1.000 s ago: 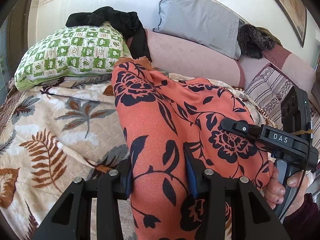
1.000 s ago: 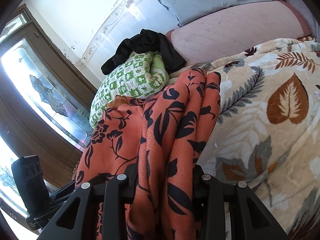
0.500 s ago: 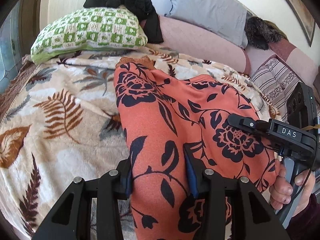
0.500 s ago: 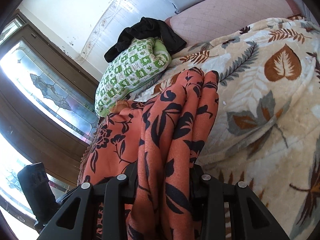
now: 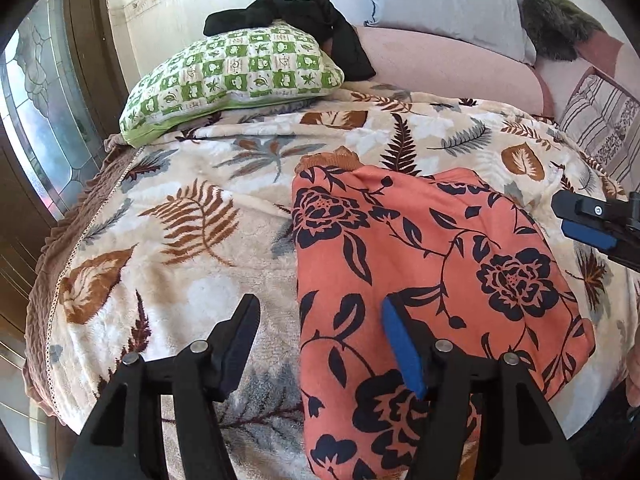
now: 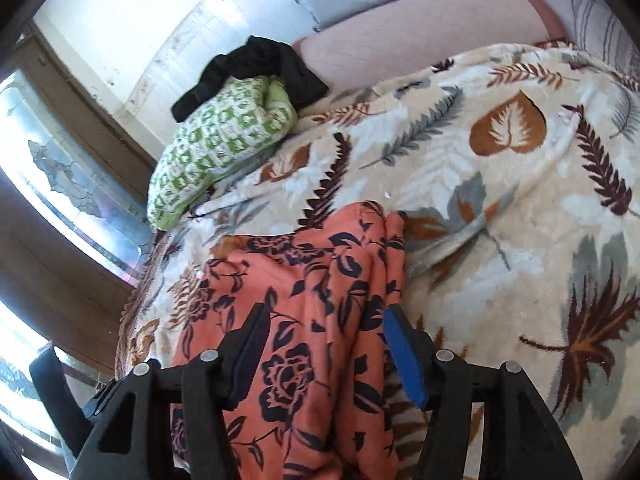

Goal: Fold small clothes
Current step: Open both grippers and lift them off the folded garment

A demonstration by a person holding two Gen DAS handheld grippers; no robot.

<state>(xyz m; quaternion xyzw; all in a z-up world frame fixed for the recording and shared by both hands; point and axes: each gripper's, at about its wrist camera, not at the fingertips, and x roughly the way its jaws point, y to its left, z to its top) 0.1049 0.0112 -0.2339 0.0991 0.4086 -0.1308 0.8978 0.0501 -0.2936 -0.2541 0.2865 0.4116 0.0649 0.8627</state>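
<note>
the orange floral garment (image 5: pixel 420 280) lies spread on the leaf-print blanket (image 5: pixel 180 240), on the near side of the green checked pillow (image 5: pixel 236 72); its ribbed cuff (image 5: pixel 332 160) points toward that pillow; the left gripper (image 5: pixel 320 320) has just been opening, jaws wide, the garment's left edge between them but no pad pressing on it; the right gripper (image 6: pixel 326 330) has likewise just been opening, jaws apart over the garment's bunched folds (image 6: pixel 320 300), not clamping; a black cloth (image 5: pixel 304 20) drapes over the pillow's top.
</note>
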